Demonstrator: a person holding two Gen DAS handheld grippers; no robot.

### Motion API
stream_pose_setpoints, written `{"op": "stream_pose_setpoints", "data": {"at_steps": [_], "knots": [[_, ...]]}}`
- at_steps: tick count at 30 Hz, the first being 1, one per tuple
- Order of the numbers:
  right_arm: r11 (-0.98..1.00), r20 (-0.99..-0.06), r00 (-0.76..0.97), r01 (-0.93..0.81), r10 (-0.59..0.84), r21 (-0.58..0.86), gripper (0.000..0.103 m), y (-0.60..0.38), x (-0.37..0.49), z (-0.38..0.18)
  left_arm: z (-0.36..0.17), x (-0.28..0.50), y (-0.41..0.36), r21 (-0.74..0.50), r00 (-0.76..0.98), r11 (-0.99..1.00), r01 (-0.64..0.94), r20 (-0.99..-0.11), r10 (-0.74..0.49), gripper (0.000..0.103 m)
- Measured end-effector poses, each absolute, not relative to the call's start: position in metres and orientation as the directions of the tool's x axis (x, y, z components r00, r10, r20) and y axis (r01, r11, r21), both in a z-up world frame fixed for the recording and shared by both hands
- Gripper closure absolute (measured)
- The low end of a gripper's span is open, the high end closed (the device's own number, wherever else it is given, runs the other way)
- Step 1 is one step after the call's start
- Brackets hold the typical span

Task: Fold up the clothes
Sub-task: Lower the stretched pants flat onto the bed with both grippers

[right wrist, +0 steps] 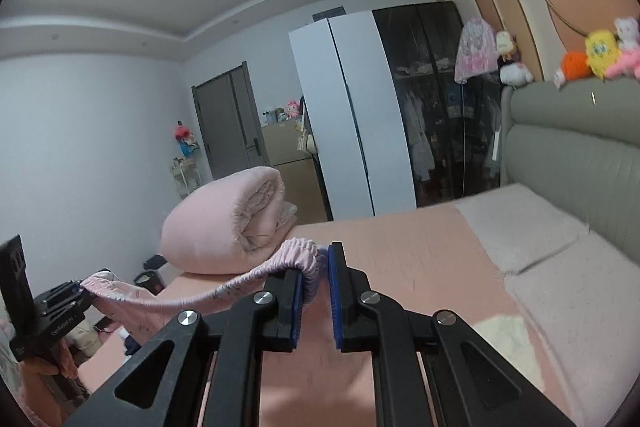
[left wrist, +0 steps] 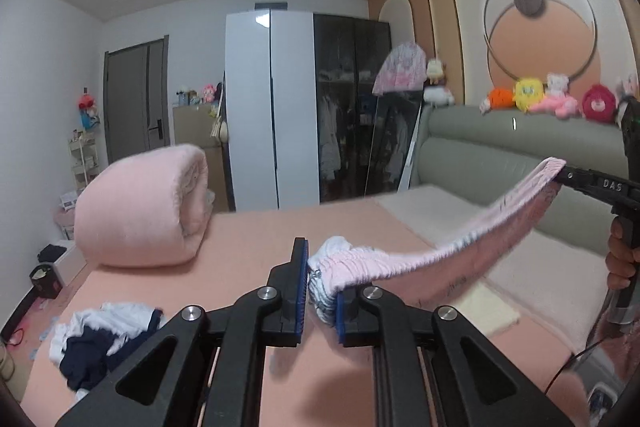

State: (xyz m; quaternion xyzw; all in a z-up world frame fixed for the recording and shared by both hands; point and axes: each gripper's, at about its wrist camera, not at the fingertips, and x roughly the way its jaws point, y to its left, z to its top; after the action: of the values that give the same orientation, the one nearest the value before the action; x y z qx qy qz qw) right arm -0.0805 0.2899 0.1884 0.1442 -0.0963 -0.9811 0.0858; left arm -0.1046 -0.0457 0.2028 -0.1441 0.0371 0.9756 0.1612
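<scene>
Both tongs, left (left wrist: 322, 291) and right (right wrist: 316, 291), pinch the pink garment's (left wrist: 460, 239) waistband, probably stretching it flat above the bed (left wrist: 256, 227) for folding.

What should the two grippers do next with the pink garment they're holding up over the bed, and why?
Probably draw the two apart to pull the waistband taut. The left gripper and right gripper each pinch an end of the pink garment, but its elastic edge sags between them above the bed, so flattening it first seems needed before folding.
</scene>
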Motion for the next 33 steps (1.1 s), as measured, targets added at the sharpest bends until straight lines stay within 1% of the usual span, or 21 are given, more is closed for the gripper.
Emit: {"op": "stream_pose_setpoints", "data": {"at_steps": [1,2,4,5,6,8,9,11,13,15,16,17,18,19,20,22,24,25,28,30,33], "knots": [[-0.966,-0.272,-0.942,0.136,-0.195,0.220,0.094,0.290,-0.072,0.178,0.192,-0.101,-0.046,0.034,-0.898,-0.944,-0.329,-0.320,0.301,0.093],[-0.967,-0.283,-0.940,0.128,-0.189,0.222,0.094,0.289,-0.063,0.166,0.172,-0.099,-0.042,0.030,-0.879,-0.943,-0.331,-0.374,0.297,0.093],[-0.983,-0.383,-0.916,0.060,-0.124,0.173,0.094,0.281,-0.058,0.111,0.110,-0.102,-0.038,-0.014,-0.792,-0.933,-0.361,-0.524,0.314,0.093],[-0.988,-0.439,-0.894,0.031,-0.094,0.149,0.094,0.278,-0.058,0.080,0.073,-0.104,-0.033,-0.031,-0.744,-0.937,-0.348,-0.599,0.296,0.093],[-0.990,-0.523,-0.848,0.009,-0.082,0.141,0.094,0.275,-0.063,0.040,0.039,-0.111,-0.030,-0.041,-0.695,-0.941,-0.336,-0.663,0.278,0.093],[-0.992,-0.679,-0.732,-0.030,-0.062,0.123,0.094,0.271,-0.073,-0.042,-0.052,-0.124,-0.026,-0.032,-0.563,-0.952,-0.304,-0.800,0.207,0.093],[-0.989,-0.755,-0.651,-0.037,-0.083,0.140,0.094,0.269,-0.081,-0.085,-0.085,-0.127,-0.025,-0.039,-0.492,-0.953,-0.300,-0.850,0.190,0.093],[-0.988,-0.856,-0.508,-0.060,-0.095,0.145,0.094,0.267,-0.088,-0.146,-0.143,-0.129,-0.026,-0.062,-0.345,-0.958,-0.281,-0.925,0.161,0.092],[-0.982,-0.905,-0.411,-0.091,-0.112,0.163,0.094,0.267,-0.084,-0.181,-0.159,-0.125,-0.030,-0.105,-0.282,-0.959,-0.262,-0.942,0.180,0.091],[-0.984,-0.912,-0.391,-0.075,-0.121,0.163,0.094,0.263,-0.075,-0.189,-0.151,-0.118,-0.030,-0.073,-0.310,-0.958,-0.278,-0.937,0.162,0.086],[-0.989,-0.908,-0.406,-0.057,-0.104,0.139,0.094,0.260,-0.070,-0.187,-0.146,-0.116,-0.031,-0.057,-0.323,-0.952,-0.301,-0.933,0.158,0.080],[-0.991,-0.904,-0.418,-0.050,-0.089,0.120,0.094,0.259,-0.069,-0.184,-0.140,-0.114,-0.032,-0.040,-0.335,-0.945,-0.324,-0.930,0.154,0.070],[-0.993,-0.898,-0.433,-0.047,-0.081,0.112,0.094,0.258,-0.068,-0.179,-0.134,-0.111,-0.032,-0.011,-0.347,-0.938,-0.346,-0.927,0.139,0.065],[-0.994,-0.891,-0.447,-0.044,-0.073,0.103,0.094,0.257,-0.067,-0.175,-0.129,-0.108,-0.032,0.018,-0.360,-0.930,-0.367,-0.925,0.124,0.054],[-0.994,-0.884,-0.462,-0.042,-0.067,0.097,0.094,0.256,-0.067,-0.170,-0.122,-0.103,-0.031,0.056,-0.378,-0.918,-0.392,-0.920,0.105,0.050],[-0.995,-0.871,-0.486,-0.026,-0.075,0.100,0.094,0.252,-0.072,-0.159,-0.111,-0.096,-0.028,0.148,-0.425,-0.884,-0.443,-0.903,0.062,0.050],[-0.996,-0.866,-0.494,0.006,-0.079,0.087,0.094,0.244,-0.080,-0.153,-0.113,-0.087,-0.032,0.235,-0.488,-0.838,-0.492,-0.872,0.042,0.050],[-0.996,-0.866,-0.494,0.014,-0.080,0.084,0.094,0.242,-0.085,-0.151,-0.113,-0.085,-0.026,0.231,-0.500,-0.818,-0.526,-0.863,0.077,0.050],[-0.991,-0.851,-0.508,0.030,-0.130,0.133,0.094,0.239,-0.091,-0.144,-0.118,-0.087,-0.003,0.207,-0.499,-0.768,-0.607,-0.851,0.165,0.050],[-0.982,-0.836,-0.520,0.024,-0.172,0.187,0.094,0.240,-0.094,-0.136,-0.127,-0.088,0.017,0.206,-0.487,-0.731,-0.651,-0.852,0.193,0.050],[-0.973,-0.817,-0.538,0.026,-0.209,0.231,0.094,0.243,-0.100,-0.128,-0.138,-0.090,0.041,0.164,-0.445,-0.696,-0.699,-0.862,0.243,0.050]]}}
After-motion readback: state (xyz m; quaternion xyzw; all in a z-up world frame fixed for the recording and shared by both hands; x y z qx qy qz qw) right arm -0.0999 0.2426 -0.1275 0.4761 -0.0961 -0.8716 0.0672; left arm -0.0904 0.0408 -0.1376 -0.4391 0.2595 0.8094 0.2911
